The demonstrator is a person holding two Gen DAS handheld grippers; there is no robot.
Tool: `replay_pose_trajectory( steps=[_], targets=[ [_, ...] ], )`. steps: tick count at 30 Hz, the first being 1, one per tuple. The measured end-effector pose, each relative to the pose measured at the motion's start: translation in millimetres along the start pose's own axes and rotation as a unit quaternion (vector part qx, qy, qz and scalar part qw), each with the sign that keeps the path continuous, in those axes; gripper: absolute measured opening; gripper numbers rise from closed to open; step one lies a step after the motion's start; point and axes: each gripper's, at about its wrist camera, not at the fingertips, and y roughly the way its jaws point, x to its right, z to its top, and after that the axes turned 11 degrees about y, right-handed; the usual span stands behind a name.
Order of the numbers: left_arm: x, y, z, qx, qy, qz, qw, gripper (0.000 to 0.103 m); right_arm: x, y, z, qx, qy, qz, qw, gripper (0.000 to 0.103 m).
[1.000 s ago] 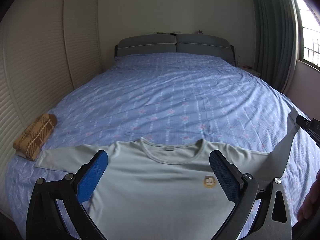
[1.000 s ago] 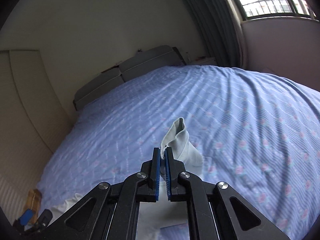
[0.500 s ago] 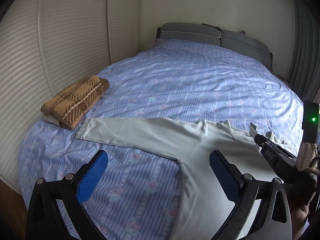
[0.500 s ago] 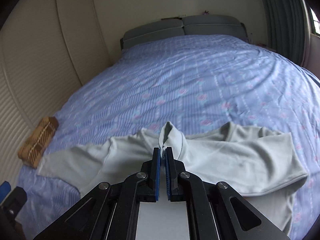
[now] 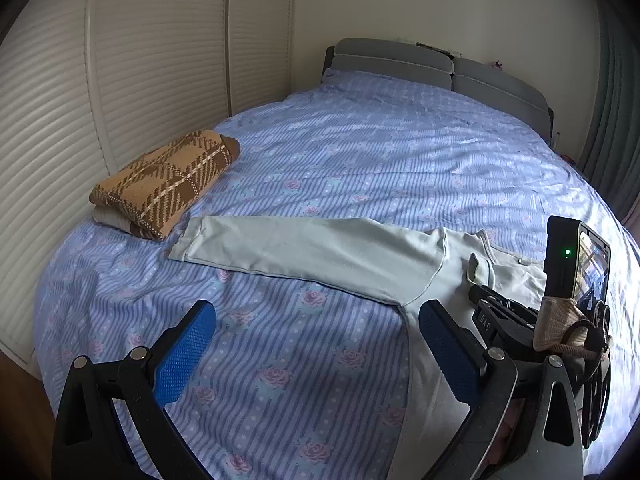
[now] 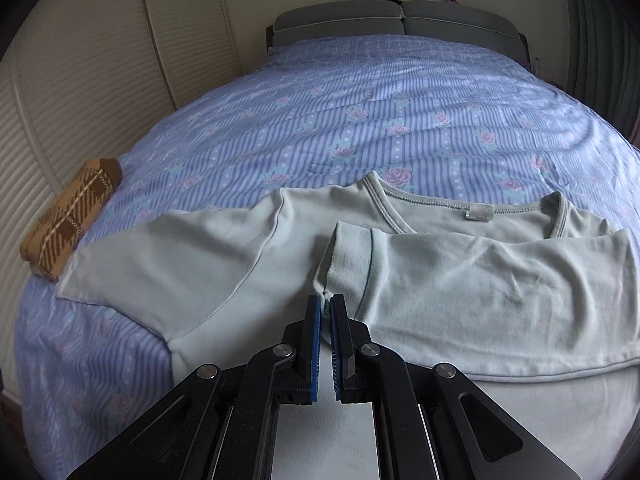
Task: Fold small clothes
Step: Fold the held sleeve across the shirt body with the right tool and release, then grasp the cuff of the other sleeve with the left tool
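Observation:
A pale green long-sleeved shirt (image 6: pixel 248 256) lies flat on the bed, neckline (image 6: pixel 440 200) toward the headboard. Its right sleeve (image 6: pixel 480 280) is folded across the chest. My right gripper (image 6: pixel 326 308) is shut on that sleeve's cuff (image 6: pixel 344 256), low over the shirt; the left wrist view shows it too, the right gripper (image 5: pixel 478 294) pinching the cuff (image 5: pixel 478 270). The left sleeve (image 5: pixel 300 246) stretches out straight to the left. My left gripper (image 5: pixel 318 346) hangs open above the sheet just in front of that sleeve's armpit, nothing between its pads.
A folded brown plaid cloth (image 5: pixel 164 184) sits on a pale one at the bed's left edge, close to the left cuff. Slatted wardrobe doors (image 5: pixel 120 80) run along the left. The blue flowered sheet (image 5: pixel 380 152) reaches back to a grey headboard (image 6: pixel 400 20). A curtain (image 5: pixel 616 120) hangs at right.
My right gripper carried the cuff across and down, laying the right sleeve over the chest. My left gripper swung left, from above the shirt's front to beside the left sleeve, still open.

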Motion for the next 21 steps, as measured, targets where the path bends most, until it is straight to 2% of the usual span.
replay_pose_trajectory(
  steps=[7, 11, 14, 16, 18, 21],
  targets=[
    [-18.4, 9.3, -8.5, -0.014, -0.014, 0.004, 0.9998, 0.103, -5.6, 5.3, -3.8, -0.011, -0.01, -0.007, 1.0, 0.011],
    [-39.5, 15.5, -15.0, -0.021, -0.03, -0.004, 0.9993, 0.103, -15.2, -14.9, -7.4, 0.016, -0.009, -0.014, 1.0, 0.034],
    [-66.6, 21.5, -17.7, -0.018, -0.049, -0.009, 0.9986, 0.103, -33.0, -35.8, -11.2, 0.045, -0.019, -0.009, 0.999, 0.035],
    [-90.3, 28.2, -17.7, -0.011, -0.067, -0.013, 0.9976, 0.098, -46.2, -48.5, -13.2, 0.061, -0.018, -0.008, 0.998, 0.035],
    [-113.4, 39.0, -15.3, -0.009, -0.081, -0.018, 0.9965, 0.084, -60.0, -59.5, -14.4, 0.074, -0.009, -0.002, 0.997, 0.035],
    [-150.0, 57.0, -11.4, -0.009, -0.106, -0.031, 0.9939, 0.072, -84.4, -70.4, -17.1, 0.088, 0.001, 0.002, 0.996, 0.035]
  ],
)
